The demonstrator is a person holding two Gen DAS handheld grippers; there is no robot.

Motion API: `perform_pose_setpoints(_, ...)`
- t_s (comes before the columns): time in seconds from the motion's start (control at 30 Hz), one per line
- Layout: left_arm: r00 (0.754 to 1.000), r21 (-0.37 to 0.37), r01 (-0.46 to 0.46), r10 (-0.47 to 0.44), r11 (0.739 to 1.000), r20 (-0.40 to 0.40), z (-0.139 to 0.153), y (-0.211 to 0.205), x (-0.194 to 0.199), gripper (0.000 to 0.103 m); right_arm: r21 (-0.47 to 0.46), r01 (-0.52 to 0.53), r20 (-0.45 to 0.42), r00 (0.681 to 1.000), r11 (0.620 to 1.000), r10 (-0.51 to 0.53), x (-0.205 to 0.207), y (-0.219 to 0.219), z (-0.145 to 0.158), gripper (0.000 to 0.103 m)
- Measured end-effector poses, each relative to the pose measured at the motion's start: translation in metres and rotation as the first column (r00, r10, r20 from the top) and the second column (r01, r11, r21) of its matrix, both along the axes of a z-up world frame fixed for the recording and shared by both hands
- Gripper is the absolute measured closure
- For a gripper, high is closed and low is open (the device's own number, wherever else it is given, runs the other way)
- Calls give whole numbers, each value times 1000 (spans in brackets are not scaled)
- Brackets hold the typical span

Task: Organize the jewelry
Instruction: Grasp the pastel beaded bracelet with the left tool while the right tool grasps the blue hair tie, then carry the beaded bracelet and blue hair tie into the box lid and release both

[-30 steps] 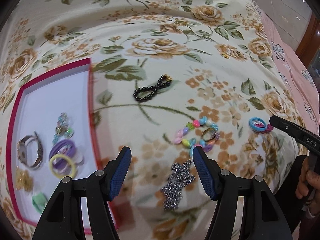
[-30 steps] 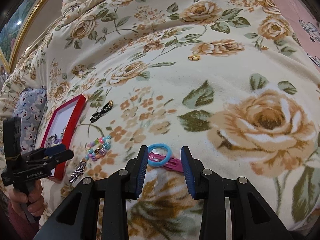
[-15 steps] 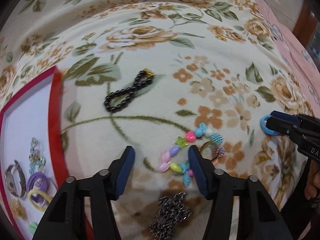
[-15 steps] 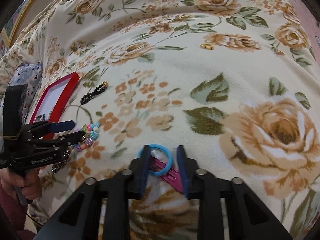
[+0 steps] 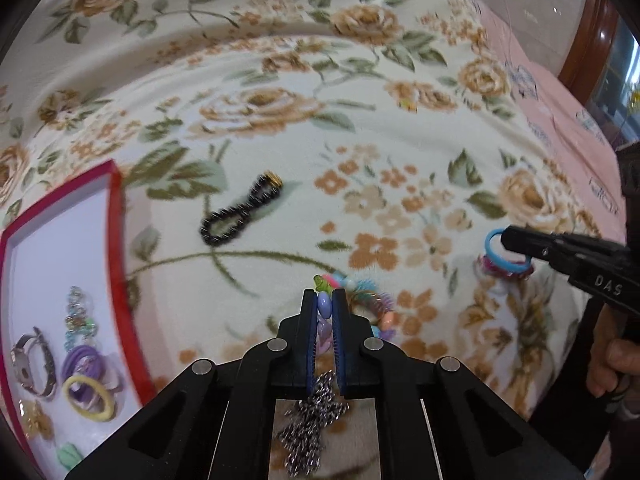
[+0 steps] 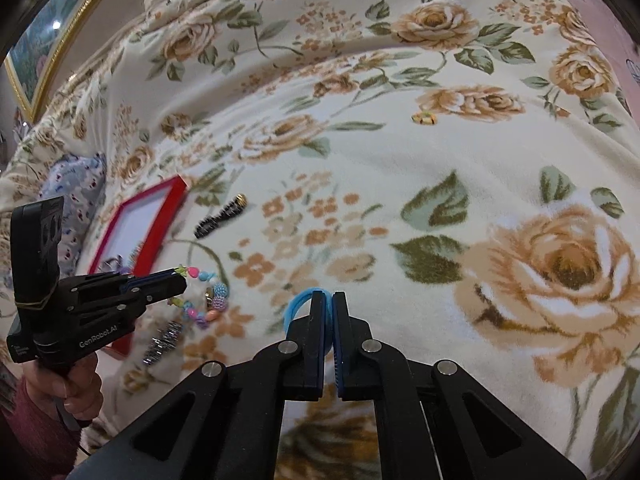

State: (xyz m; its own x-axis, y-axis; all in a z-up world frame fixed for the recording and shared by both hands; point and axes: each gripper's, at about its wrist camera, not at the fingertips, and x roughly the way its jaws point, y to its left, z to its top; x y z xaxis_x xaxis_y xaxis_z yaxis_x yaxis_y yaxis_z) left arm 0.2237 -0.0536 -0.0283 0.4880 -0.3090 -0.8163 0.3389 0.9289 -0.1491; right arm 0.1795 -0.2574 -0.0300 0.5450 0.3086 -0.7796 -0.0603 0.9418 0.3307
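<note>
My left gripper [image 5: 323, 300] is shut on a colourful bead bracelet [image 5: 370, 300], with a lilac bead pinched between its pads; it also shows in the right wrist view [image 6: 206, 296]. My right gripper [image 6: 328, 304] is shut on a blue hair ring [image 6: 300, 302], seen from the left [image 5: 496, 254] with a pink clip [image 5: 490, 266] under it. A red-rimmed white tray [image 5: 116, 240] at the left holds a watch [image 5: 30, 364], purple and yellow rings [image 5: 86, 384] and a small chain. A black bead bracelet [image 5: 240, 212] lies on the blanket beyond me. A silver chain [image 5: 312, 412] lies under my left gripper.
Everything rests on a floral blanket [image 5: 280, 112] over a bed. A small gold ring [image 6: 426, 118] lies further back. A pink sheet [image 5: 560, 120] runs along the right edge. A framed picture [image 6: 48, 28] hangs at the upper left in the right wrist view.
Both grippers closed: the left moved forward and shut on the colourful bead bracelet, the right shut on the blue hair ring.
</note>
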Motion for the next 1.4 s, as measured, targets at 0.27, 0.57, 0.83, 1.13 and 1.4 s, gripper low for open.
perform_pose_setpoints(0.27,997,-80,-34,40,996,73,40,37,-33,97,33,-48,36,998,998,47,0,28,15,100)
perform_pose_setpoints(0.57,987,-134,-112,126,985,96,62,87,-64,97,63,-137,58,989,989,133,2,74,23,100)
perform_pose_setpoints(0.83,971,-152,-212,226,965,80,65,126,-88,97,78,-212,60,976,974,208,4,114,26,100)
perform_pose_setpoints(1.13,939,-175,-323,338,930,62,65,167,-112,97,93,-298,60,954,950,293,5,159,25,100)
perform_pose_setpoints(1.4,911,-180,-396,410,900,47,61,196,-131,97,114,-372,58,928,921,368,8,200,25,100)
